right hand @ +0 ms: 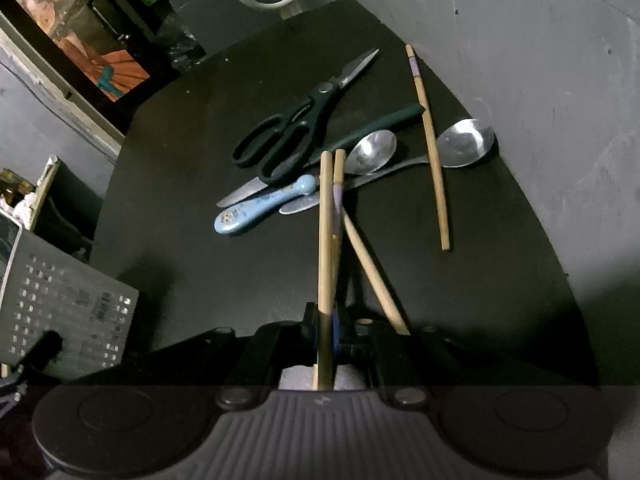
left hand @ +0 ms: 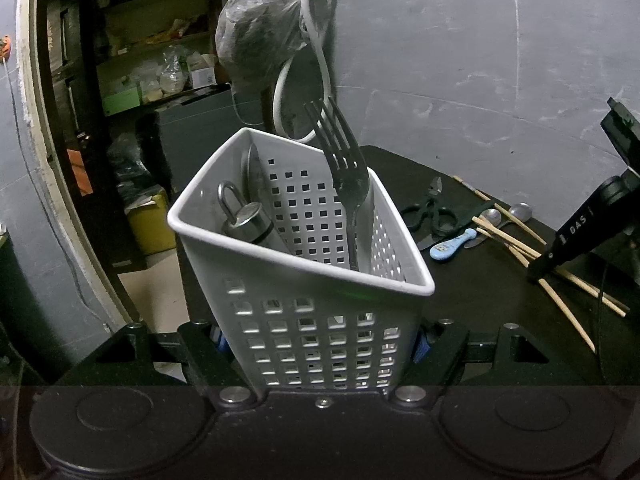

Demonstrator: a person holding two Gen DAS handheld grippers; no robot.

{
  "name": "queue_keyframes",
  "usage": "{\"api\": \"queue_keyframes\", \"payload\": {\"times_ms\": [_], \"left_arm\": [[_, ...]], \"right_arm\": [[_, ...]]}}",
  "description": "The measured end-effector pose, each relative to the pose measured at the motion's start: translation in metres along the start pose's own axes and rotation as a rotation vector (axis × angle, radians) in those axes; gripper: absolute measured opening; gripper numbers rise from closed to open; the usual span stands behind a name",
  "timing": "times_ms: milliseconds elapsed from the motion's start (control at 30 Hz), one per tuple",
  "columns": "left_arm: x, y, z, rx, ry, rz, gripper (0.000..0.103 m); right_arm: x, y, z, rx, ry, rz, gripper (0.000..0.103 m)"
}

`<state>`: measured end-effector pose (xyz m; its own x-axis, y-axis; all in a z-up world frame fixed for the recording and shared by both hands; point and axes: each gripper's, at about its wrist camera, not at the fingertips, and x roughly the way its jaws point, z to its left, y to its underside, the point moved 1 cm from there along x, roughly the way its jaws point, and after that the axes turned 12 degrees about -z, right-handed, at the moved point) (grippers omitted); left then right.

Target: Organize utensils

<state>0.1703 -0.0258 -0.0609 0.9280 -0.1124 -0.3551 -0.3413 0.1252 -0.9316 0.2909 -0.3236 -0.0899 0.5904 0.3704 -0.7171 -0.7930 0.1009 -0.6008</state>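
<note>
1. Our left gripper (left hand: 320,344) clamps the white perforated utensil caddy (left hand: 304,280) by its sides, at the near edge of the black table (left hand: 480,288)
2. Inside it we see a fork (left hand: 344,176), tines up, and a steel tool with a loop (left hand: 248,220)
3. Our right gripper (right hand: 330,340) is clenched on a wooden chopstick (right hand: 325,240)
4. Scissors (right hand: 292,136), two spoons (right hand: 372,152) and more chopsticks (right hand: 430,148) lie on the table
</note>
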Motion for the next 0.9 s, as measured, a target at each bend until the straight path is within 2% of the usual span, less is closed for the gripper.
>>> {"api": "queue_keyframes", "payload": {"times_ms": [100, 333, 500, 733, 800, 867, 900], "left_arm": [[0.000, 0.000, 0.000, 0.002, 0.005, -0.001, 0.078], [0.000, 0.000, 0.000, 0.002, 0.008, -0.001, 0.078], [0.000, 0.000, 0.000, 0.002, 0.007, -0.001, 0.078], [0.000, 0.000, 0.001, 0.002, 0.007, 0.000, 0.078], [0.000, 0.000, 0.001, 0.001, 0.007, -0.001, 0.078], [0.000, 0.000, 0.001, -0.001, 0.006, 0.000, 0.078], [0.001, 0.000, 0.001, -0.002, 0.006, 0.000, 0.078]], "right_arm": [[-0.001, 0.002, 0.005, -0.022, 0.023, -0.022, 0.008], [0.002, 0.009, 0.025, -0.168, 0.108, -0.065, 0.013], [0.006, 0.010, 0.034, -0.229, 0.136, -0.089, 0.016], [0.018, 0.000, 0.037, -0.248, 0.140, -0.114, 0.032], [0.021, -0.003, 0.038, -0.247, 0.138, -0.119, 0.031], [0.024, -0.005, 0.039, -0.265, 0.150, -0.125, 0.014], [0.025, -0.005, 0.040, -0.272, 0.159, -0.127, 0.009]]}}
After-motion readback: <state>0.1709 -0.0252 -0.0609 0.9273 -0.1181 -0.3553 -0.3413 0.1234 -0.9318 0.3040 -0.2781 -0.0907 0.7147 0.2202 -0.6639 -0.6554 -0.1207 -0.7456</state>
